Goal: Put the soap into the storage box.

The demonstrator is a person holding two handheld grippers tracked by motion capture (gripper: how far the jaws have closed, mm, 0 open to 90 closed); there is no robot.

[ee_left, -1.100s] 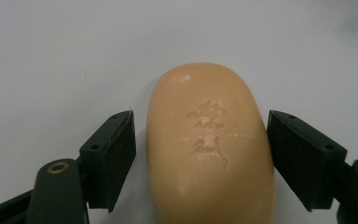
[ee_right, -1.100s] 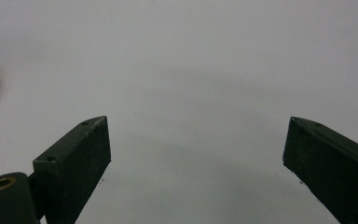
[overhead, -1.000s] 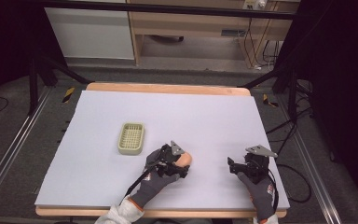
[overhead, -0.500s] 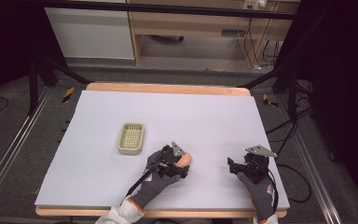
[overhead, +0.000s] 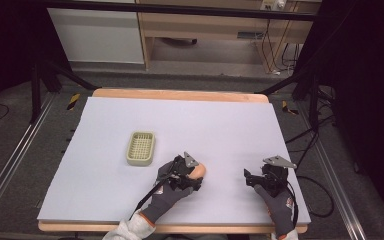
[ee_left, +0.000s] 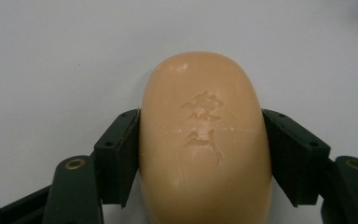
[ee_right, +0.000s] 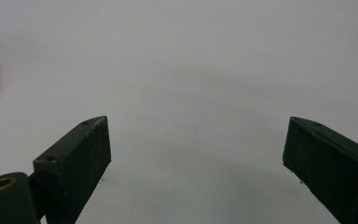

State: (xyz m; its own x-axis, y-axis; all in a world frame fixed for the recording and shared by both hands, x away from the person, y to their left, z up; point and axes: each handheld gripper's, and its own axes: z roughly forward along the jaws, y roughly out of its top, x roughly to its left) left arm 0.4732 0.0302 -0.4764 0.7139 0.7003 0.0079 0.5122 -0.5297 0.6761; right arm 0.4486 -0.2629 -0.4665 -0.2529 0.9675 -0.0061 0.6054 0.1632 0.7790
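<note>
left gripper (ee_left: 203, 154) clamps a smooth, rounded peach soap bar (ee_left: 204, 140) on matte white table (overhead: 220, 130); right gripper (ee_right: 196, 158) jaws apart.

Even overhead light keeps the pale table (overhead: 230, 125) bright, while the surrounding floor falls into near-black. The high view is soft and low in detail. Both gripper views are dimmer and greyish, with faint shadows under the jaws (their near ends blur).

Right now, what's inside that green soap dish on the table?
The green soap dish looks empty: its slotted floor shows, nothing lying in it. The soap bar sits apart, clamped in the left gripper. What's beneath the dish is covered.
</note>
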